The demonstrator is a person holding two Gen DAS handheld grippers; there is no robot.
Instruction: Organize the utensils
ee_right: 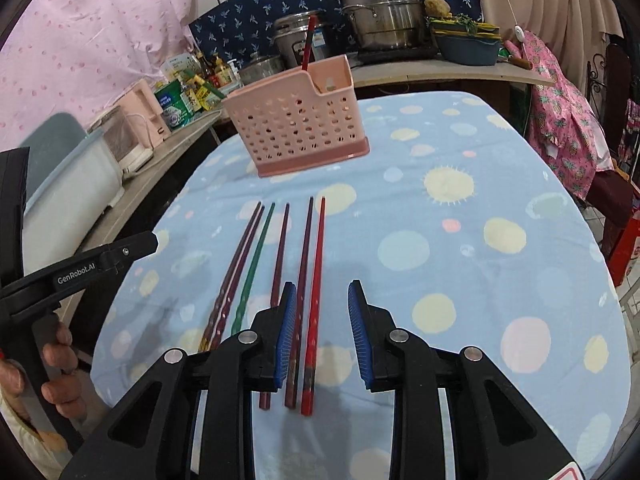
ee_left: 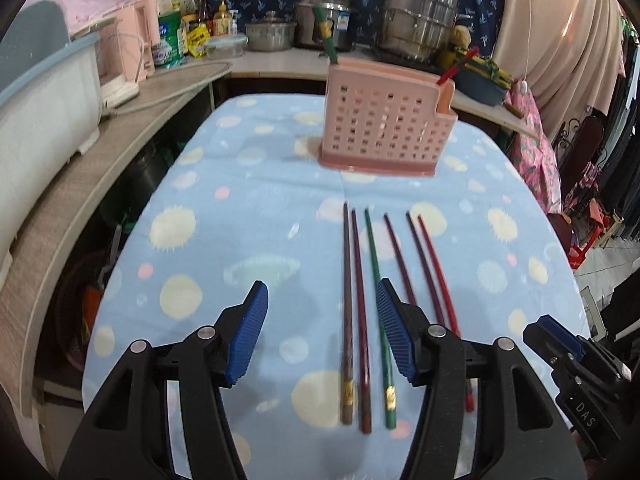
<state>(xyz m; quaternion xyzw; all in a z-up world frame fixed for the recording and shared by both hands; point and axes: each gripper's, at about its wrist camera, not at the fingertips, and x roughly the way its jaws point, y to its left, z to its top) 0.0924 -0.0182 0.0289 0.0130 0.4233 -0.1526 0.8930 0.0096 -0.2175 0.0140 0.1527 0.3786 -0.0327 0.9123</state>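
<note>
Several chopsticks lie side by side on the blue dotted tablecloth [ee_left: 240, 220]: a brown one [ee_left: 346, 312], dark red ones, a green one [ee_left: 376, 280] and a bright red one [ee_right: 317, 288]. A pink perforated utensil holder [ee_left: 384, 128] stands behind them, with a green chopstick [ee_left: 326, 36] and a red one [ee_left: 456, 66] in it; it also shows in the right wrist view [ee_right: 300, 128]. My left gripper [ee_left: 320, 304] is open and empty, held above the brown and dark red chopsticks. My right gripper [ee_right: 322, 308] is open and empty above the bright red chopstick.
A wooden counter [ee_left: 120, 152] curves along the left and back, holding a white and blue tub [ee_left: 44, 100], bottles, steel pots [ee_left: 420, 16] and a blue bowl [ee_right: 466, 46]. Pink clothing [ee_right: 560, 112] hangs at the right table edge.
</note>
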